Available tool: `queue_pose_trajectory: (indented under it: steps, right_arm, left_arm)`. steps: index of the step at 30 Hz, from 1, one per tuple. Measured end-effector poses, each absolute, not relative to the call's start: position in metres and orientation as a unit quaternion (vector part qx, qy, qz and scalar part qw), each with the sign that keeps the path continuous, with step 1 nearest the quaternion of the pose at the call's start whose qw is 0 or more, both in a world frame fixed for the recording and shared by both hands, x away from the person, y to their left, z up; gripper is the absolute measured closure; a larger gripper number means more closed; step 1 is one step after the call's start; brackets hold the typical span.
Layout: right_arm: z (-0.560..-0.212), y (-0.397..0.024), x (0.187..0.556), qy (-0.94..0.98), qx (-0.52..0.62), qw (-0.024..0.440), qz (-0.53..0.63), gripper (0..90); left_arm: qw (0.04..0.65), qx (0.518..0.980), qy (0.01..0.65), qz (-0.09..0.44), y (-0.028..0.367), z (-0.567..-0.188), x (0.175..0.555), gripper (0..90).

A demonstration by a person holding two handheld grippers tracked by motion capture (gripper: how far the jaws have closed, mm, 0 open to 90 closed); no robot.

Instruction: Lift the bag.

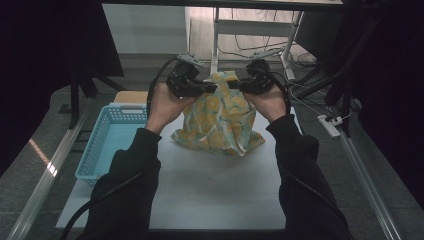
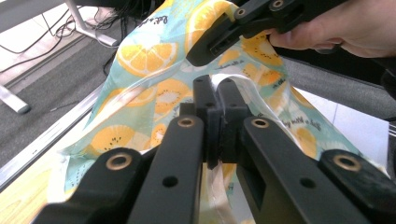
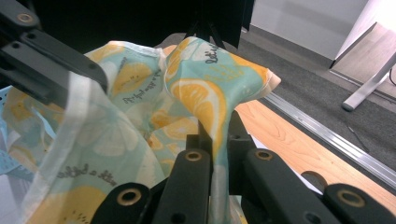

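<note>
Fruit-printed cloth (image 1: 220, 117), a pale teal fabric with orange citrus slices, hangs in the upper centre of the high view, lifted by its top edge above the white table (image 1: 210, 190), its lower hem touching the surface. The left gripper (image 1: 210, 88) and the right gripper (image 1: 235, 85) meet at that top edge, each clenched on a fold of fabric. A light blue plastic basket (image 1: 107, 142) sits at the left edge of the table. Risk: both grips lie close together, so the cloth hangs bunched; if either hand pulls sideways sharply, the fold may slide out of the jaws.

Left gripper view: the left gripper (image 2: 215, 91), at centre frame, pinches a narrow pleat of the cloth (image 2: 144, 56). The right gripper (image 2: 210, 44) bites the cloth just above, upper centre. Risk: the pinched pleat appears thin, so a tug could strip it.

Right gripper view: the right gripper (image 3: 215, 135), at lower centre, grasps a fold of the cloth (image 3: 205, 98), which billows above it. Risk: loose fabric at the left of the frame could snag on the left gripper (image 3: 93, 74).
</note>
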State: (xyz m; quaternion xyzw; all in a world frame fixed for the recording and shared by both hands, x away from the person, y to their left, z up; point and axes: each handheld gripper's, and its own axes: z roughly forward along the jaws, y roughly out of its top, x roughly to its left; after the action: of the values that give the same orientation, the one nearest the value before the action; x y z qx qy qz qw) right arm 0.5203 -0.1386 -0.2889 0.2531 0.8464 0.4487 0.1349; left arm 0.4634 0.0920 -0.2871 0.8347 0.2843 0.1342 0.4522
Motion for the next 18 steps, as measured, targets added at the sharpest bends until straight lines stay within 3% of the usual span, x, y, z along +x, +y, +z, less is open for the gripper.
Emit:
queue_pose_trajectory:
  steps: [8, 11, 13, 18]
  right_arm:
    - [-0.2929, -0.1368, 0.5199, 0.847, 0.252, 0.133, 0.450, 87.3]
    - [-0.2934, -0.1365, 0.5196, 0.847, 0.252, 0.131, 0.449, 80.5]
    - [-0.2939, -0.1368, 0.5190, 0.846, 0.252, 0.134, 0.450, 77.5]
    - [-0.2964, -0.1412, 0.5178, 0.843, 0.254, 0.134, 0.455, 68.2]
  left_arm:
    - [0.455, 0.833, 0.285, 0.134, 0.0913, -0.2891, 0.4636, 88.7]
    - [0.450, 0.836, 0.283, 0.138, 0.0908, -0.2897, 0.4637, 87.7]
    - [0.450, 0.835, 0.278, 0.149, 0.0915, -0.2911, 0.4631, 77.5]
    - [0.448, 0.835, 0.281, 0.155, 0.0959, -0.2946, 0.4606, 62.3]
